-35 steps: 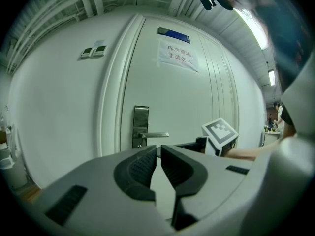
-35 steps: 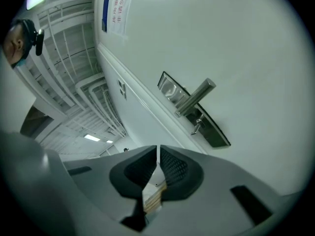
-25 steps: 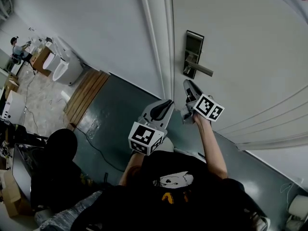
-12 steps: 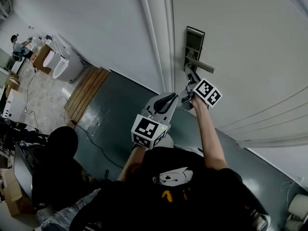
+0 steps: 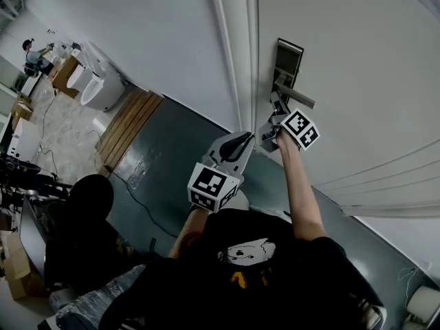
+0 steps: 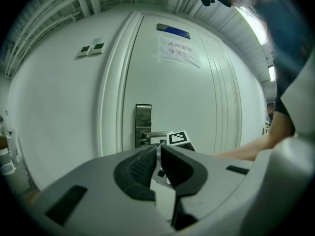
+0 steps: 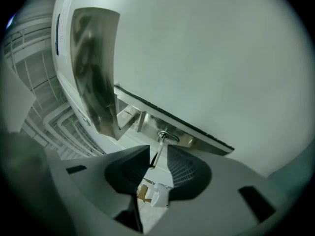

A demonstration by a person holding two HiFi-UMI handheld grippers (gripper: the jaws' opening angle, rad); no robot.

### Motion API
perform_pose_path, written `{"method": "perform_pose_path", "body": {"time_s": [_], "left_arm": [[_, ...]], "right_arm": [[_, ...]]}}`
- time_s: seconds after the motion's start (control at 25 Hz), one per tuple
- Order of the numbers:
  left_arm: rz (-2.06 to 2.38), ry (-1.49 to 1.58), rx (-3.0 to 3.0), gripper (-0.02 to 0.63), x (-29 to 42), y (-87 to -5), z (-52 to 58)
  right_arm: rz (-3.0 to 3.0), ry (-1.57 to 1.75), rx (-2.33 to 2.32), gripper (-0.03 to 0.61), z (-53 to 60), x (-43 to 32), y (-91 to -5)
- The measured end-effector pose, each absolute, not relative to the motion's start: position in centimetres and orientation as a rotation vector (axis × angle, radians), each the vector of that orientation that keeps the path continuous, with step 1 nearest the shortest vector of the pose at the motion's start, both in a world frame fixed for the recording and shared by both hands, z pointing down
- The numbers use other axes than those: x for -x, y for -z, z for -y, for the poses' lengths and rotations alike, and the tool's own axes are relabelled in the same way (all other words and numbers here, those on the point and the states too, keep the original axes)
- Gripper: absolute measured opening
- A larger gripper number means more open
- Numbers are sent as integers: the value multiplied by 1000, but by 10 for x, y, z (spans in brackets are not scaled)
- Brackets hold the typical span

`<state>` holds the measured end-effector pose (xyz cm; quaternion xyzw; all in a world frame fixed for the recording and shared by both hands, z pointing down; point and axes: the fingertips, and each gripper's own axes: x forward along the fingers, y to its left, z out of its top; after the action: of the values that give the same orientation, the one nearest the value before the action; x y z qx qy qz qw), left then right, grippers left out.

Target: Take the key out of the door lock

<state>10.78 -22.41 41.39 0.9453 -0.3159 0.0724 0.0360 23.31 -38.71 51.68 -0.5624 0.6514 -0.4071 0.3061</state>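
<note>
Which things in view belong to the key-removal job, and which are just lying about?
Job in hand:
- key, still in the lock plate
- door handle above it
- right gripper, fingers closing with the key between them

Lying about:
- white toilets
- wooden platform
- door notice
- left gripper, held back and empty

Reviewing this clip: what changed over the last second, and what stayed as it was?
The right gripper rose from below the lever handle up to the lock. Its jaws are closing with the key between them, not yet clamped on it. The key sits in the lock. The left gripper stayed low beside the door frame, jaws shut and empty.
</note>
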Motion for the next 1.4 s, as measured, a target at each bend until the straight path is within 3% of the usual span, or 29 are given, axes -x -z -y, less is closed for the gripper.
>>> {"method": "perform_pose_path", "body": {"time_s": [0.4, 1.4], "left_arm": [[1009, -233, -2875, 31, -99, -420, 233], [1030, -244, -2839, 31, -86, -427, 234]], "right_arm": [[-1549, 1145, 1389, 46, 394, -236, -521], [-1285, 1294, 1206, 21, 383, -233, -525]]}}
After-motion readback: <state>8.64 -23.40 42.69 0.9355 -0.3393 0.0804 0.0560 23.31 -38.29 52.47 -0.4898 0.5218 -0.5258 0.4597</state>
